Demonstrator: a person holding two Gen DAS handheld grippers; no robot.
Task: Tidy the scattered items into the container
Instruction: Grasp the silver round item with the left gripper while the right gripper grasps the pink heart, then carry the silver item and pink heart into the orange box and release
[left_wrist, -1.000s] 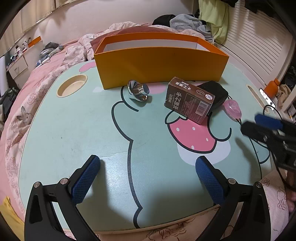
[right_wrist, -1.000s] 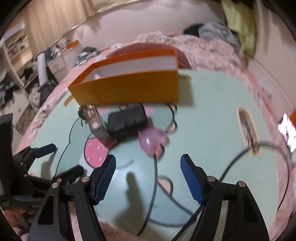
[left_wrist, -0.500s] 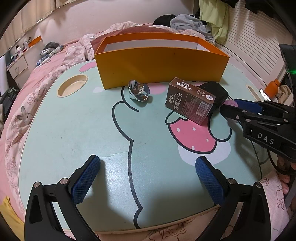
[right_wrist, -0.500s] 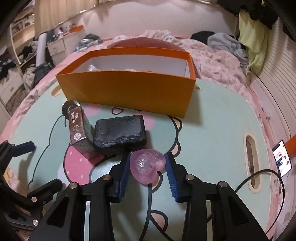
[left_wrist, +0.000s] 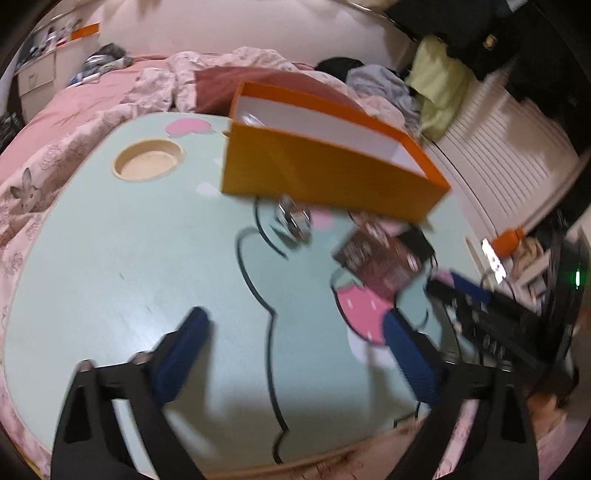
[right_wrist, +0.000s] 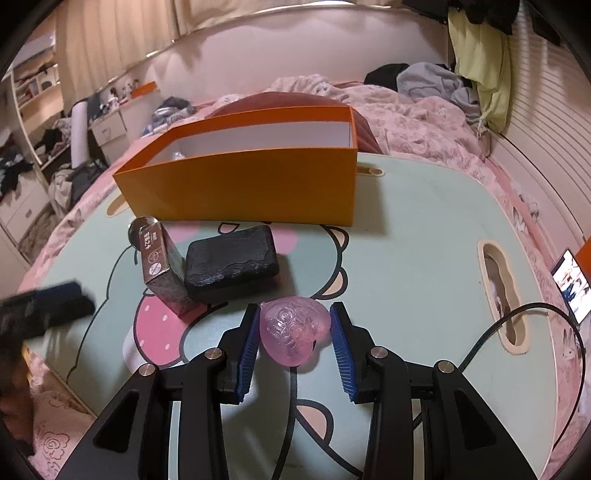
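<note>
1. Right tool (right_wrist: 293, 334): its 2 blue pads have just been closing and now press both sides of a pink translucent heart-shaped piece (right_wrist: 293, 332), which rests low on the mint-green worktop (right_wrist: 413, 236).
2. Left tool (left_wrist: 295, 354): jaws parted, having just been narrowing, with only bare worktop between the 2 blue pads; nothing is held. In the right wrist view it appears as a blurred dark shape at the left edge.
3. Just beyond the heart lies a flat black block (right_wrist: 232, 256). Touching its left side stands a brown carton (right_wrist: 162, 266) with printed labels, leaning slightly.
4. Behind the carton, a shiny metal round object (right_wrist: 138, 225) sits on the worktop, partly hidden; the left wrist view shows it blurred, just in front of the box.
5. Orange box (right_wrist: 243, 184): the container, open-topped with a white interior, stands at the far side of the worktop, well apart from the heart. Something small and pale lies inside near its left end; what it is cannot be told.
6. The worktop carries a cartoon print with a pink strawberry (right_wrist: 162, 330), a round recess (left_wrist: 147, 164) and an elongated slot (right_wrist: 504, 295).
7. A black cable (right_wrist: 517, 317) crosses the right side. Pink bedding (right_wrist: 417, 122) surrounds the worktop.
</note>
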